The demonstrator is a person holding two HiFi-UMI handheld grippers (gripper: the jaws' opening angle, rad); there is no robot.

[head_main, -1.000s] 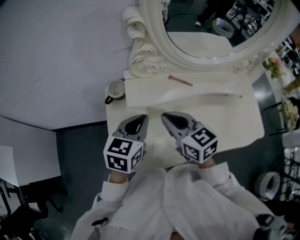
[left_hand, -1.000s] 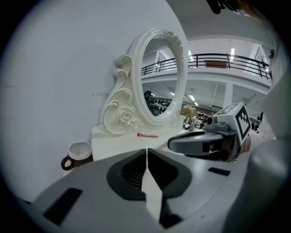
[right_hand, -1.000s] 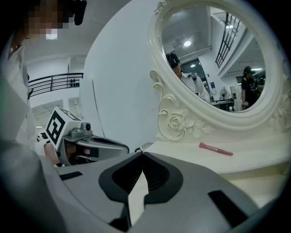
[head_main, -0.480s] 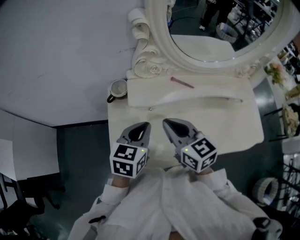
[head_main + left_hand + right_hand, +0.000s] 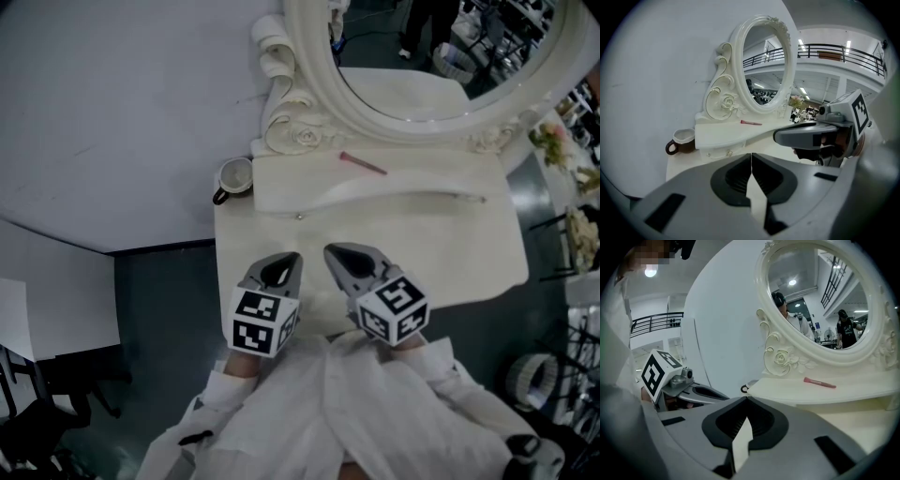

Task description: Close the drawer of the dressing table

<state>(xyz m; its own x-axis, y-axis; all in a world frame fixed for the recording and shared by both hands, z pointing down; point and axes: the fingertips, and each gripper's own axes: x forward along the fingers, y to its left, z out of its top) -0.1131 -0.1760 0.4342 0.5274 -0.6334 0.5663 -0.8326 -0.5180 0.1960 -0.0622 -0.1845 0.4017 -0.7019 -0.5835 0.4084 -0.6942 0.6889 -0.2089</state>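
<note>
The cream dressing table (image 5: 450,244) has a raised shelf under its oval mirror (image 5: 441,56). A small drawer front with a knob (image 5: 299,217) sits in the shelf's left part. In the left gripper view the drawer front (image 5: 717,151) shows two knobs; I cannot tell how far it stands out. My left gripper (image 5: 292,256) and right gripper (image 5: 328,251) hover side by side over the table's front half, short of the drawer. Both are shut with nothing between their jaws. Each shows in its own view too: left gripper (image 5: 751,155), right gripper (image 5: 746,400).
A brown-and-white mug (image 5: 234,178) stands at the table's back left corner beside the shelf. A pink stick-like item (image 5: 362,163) lies on the shelf top. A white wall runs behind and to the left. Dark floor surrounds the table, with furniture at the right.
Both grippers have sunk a little and drawn slightly back toward the table's front edge. Their jaws stay shut. Nothing on the table has moved.
</note>
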